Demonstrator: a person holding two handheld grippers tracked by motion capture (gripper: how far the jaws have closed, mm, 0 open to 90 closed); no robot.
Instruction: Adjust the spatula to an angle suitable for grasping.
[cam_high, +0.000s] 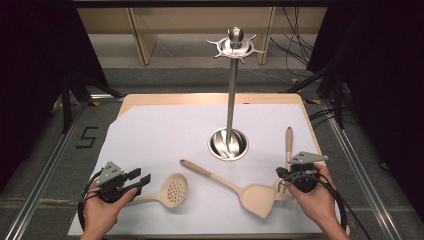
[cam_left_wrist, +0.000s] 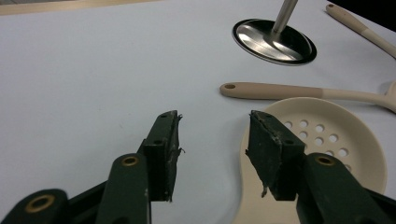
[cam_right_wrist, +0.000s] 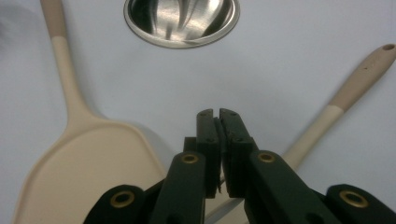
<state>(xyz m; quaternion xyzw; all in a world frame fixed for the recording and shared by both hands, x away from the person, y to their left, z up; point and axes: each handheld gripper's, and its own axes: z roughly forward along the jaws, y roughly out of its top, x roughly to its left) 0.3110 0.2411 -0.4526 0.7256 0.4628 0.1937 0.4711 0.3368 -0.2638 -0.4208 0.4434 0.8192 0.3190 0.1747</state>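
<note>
My left gripper (cam_high: 141, 177) rests at the table's front left, open with nothing between its fingers (cam_left_wrist: 163, 149). Just to its right lies a cream slotted spoon (cam_high: 173, 190), whose holed bowl (cam_left_wrist: 327, 140) sits beside and partly under the right-hand jaw. A cream spatula (cam_high: 257, 198) lies diagonally in the middle front, its tan handle (cam_left_wrist: 280, 90) pointing back left. My right gripper (cam_high: 282, 173) is shut and empty (cam_right_wrist: 217, 114), hovering between the spatula blade (cam_right_wrist: 93, 168) and a third cream utensil (cam_high: 289, 141), whose handle (cam_right_wrist: 345, 93) runs under it.
A steel utensil stand rises from a round base (cam_high: 227, 144) at mid-table, its pole ending in a ring of hooks (cam_high: 235, 46). White paper (cam_high: 165, 130) covers the wooden table. Dark frames and cables stand around the table's sides.
</note>
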